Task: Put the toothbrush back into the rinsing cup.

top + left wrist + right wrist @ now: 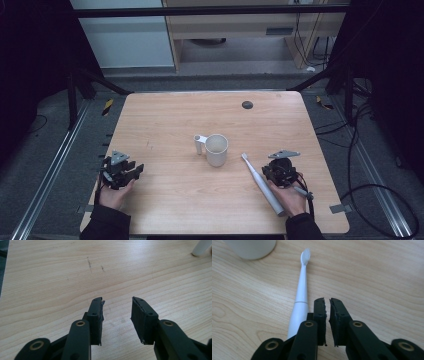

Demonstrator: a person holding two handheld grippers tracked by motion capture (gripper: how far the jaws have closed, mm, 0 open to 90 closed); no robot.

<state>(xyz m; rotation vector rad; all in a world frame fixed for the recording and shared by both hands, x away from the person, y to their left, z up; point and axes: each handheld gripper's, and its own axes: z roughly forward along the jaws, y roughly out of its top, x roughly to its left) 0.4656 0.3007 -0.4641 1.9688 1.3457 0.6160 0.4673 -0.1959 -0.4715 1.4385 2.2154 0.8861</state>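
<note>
Pale wood with a fine wavy grain makes the top of the table (165, 125), which has rounded corners and stands on a grey floor between dark metal rails. Near its far edge, at about 1 o'clock from the middle, sits a small dark round disc (247, 104).

At the centre of the table stands a white cup (216, 149), cylindrical and matte, with its mouth up. Touching it or just beside it at 9 o'clock is a smaller white tube-shaped piece (200, 144); I cannot tell if the two are joined.

A white electric toothbrush (261, 183) lies flat at about 4 o'clock from the cup, its small bristle head pointing toward the cup and its thick smooth handle toward the person. In the right gripper view the neck is slim and widens into the body.

The left gripper (134, 171) is at 8 o'clock from the cup, held low over bare wood; its jaws are apart, with rough black pads, and hold nothing. The right gripper (327, 300) is just beside the toothbrush handle, on its right; its jaws are almost together, with only a thin slit between them, and nothing is in it.
</note>
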